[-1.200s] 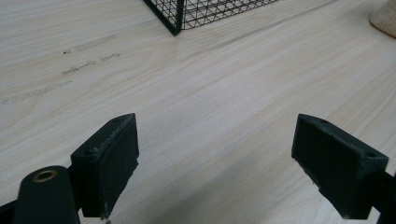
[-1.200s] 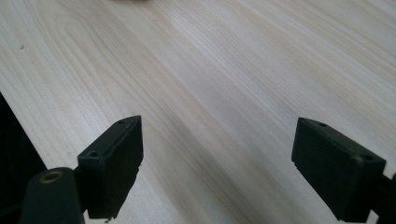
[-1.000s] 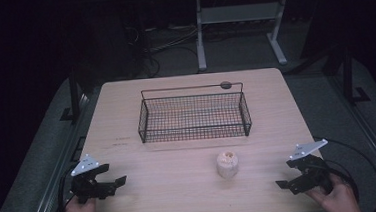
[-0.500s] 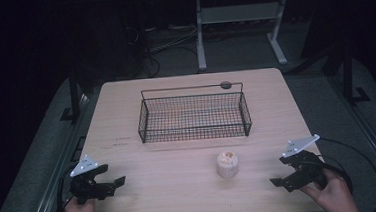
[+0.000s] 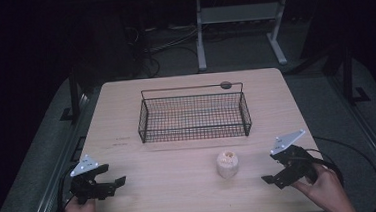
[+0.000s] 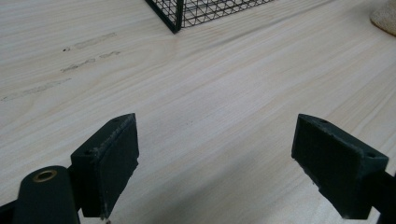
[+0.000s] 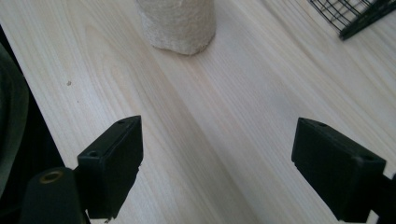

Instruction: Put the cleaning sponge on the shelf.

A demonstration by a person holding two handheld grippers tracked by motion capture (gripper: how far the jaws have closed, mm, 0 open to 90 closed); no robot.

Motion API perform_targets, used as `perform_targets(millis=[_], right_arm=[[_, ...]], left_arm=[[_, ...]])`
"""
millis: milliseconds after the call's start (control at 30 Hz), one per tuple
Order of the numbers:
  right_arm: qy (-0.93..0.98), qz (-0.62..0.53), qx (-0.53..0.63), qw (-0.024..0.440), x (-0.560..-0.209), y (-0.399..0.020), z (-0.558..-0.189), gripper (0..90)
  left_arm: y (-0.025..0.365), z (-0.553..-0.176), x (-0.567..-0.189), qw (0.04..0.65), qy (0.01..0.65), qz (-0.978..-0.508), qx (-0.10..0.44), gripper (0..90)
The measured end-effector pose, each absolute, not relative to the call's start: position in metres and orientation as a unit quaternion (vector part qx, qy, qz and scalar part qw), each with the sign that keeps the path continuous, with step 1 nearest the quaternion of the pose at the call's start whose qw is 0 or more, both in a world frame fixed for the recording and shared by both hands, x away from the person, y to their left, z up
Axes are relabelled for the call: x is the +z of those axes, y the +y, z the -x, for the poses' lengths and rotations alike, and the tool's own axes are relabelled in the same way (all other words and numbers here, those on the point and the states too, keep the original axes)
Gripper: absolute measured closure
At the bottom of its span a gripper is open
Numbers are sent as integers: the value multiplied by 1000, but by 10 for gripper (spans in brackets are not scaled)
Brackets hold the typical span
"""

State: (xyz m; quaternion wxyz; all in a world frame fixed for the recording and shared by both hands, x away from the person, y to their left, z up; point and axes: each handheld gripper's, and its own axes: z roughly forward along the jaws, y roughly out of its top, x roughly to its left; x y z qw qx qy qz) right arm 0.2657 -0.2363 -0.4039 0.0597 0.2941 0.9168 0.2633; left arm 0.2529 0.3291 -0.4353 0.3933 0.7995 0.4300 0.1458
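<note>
High view: at the left the left gripper (image 5: 112, 183), black with a grey three-cornered plate, rests low over the pale wooden table (image 5: 132, 200), jaws spread wide and holding nothing; in the left gripper view the same jaws frame bare wood, with a corner of the black wire basket (image 6: 187, 11) far ahead. The rectangular black wire basket (image 5: 194, 116) stands at the middle of the table towards its far side and looks empty. Nearer the person, right of centre, stands the small cream-coloured ball of twine (image 5: 227, 164), upright and apart from the basket. At the right the right gripper (image 5: 272, 179) points towards the twine, jaws also spread and empty; in the right gripper view the twine (image 7: 180, 23) sits ahead between the jaw lines, not yet reached.

Judged from this, the work appears barely begun: the twine is untouched on the table, and grasping it, lifting it and setting it in the basket all seem to remain.

Count: two grippers, one basket, one ball of twine, one table.
</note>
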Motion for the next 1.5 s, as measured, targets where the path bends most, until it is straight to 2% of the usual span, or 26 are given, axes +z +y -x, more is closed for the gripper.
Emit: perform_targets(millis=[1500], right_arm=[[946,-223,233,24,-385,-164,-302,162]], left_arm=[[330,-254,-435,398,433,-796,143,136]])
